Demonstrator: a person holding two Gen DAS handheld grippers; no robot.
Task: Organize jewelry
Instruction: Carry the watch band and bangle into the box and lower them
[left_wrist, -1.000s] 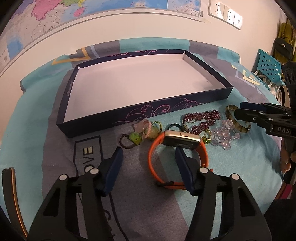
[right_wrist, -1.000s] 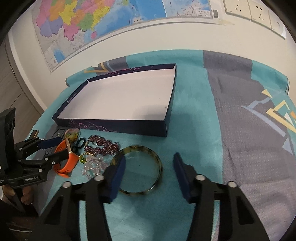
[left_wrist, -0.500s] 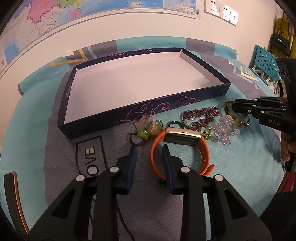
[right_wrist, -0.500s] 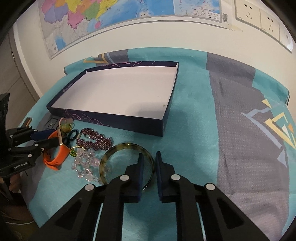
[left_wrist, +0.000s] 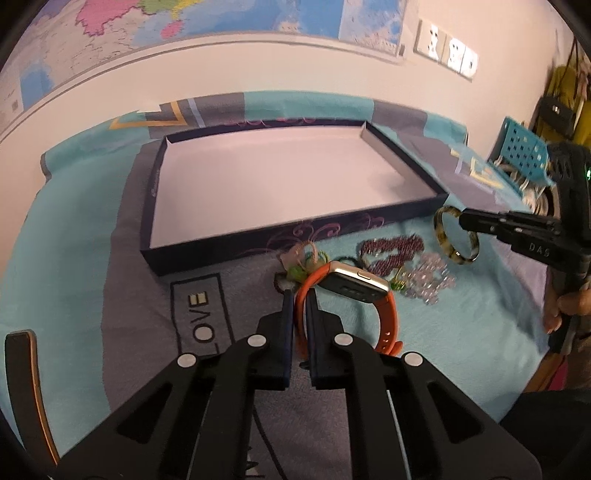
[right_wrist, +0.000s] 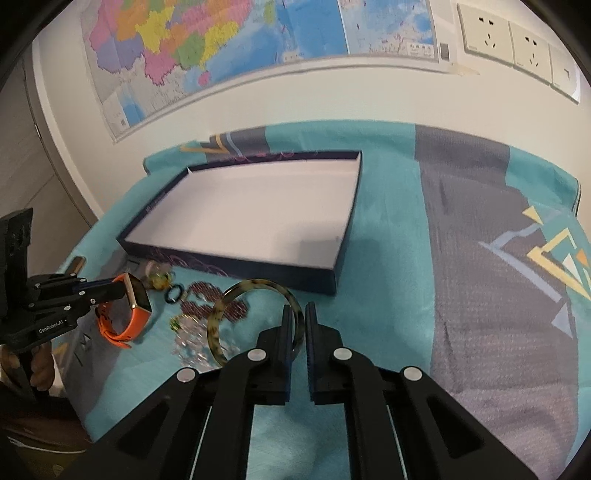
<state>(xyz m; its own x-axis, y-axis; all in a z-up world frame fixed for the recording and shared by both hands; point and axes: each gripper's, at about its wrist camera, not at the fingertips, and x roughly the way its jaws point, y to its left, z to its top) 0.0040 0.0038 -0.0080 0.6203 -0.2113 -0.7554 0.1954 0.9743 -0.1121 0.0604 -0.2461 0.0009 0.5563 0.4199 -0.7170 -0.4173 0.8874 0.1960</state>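
A dark blue box (left_wrist: 369, 218) with a white inside lies open on the teal cloth; it also shows in the right wrist view (right_wrist: 334, 273). My left gripper (left_wrist: 300, 295) is shut on the strap of an orange watch (left_wrist: 354, 286) and holds it lifted off the cloth; the watch also shows in the right wrist view (right_wrist: 135, 301). My right gripper (right_wrist: 300, 312) is shut on a tortoiseshell bangle (right_wrist: 243, 291), raised above the cloth; the bangle also shows in the left wrist view (left_wrist: 441, 230).
On the cloth before the box lie a purple bead bracelet (left_wrist: 391, 251), clear crystal beads (left_wrist: 428, 277), a black ring (right_wrist: 173, 294) and pink and green hair ties (left_wrist: 303, 260). A wall with a map stands behind. A blue perforated chair (left_wrist: 524, 147) is at the right.
Both grippers went from open to shut, the left on the watch strap and the right on the bangle. Both pieces have since risen off the cloth.
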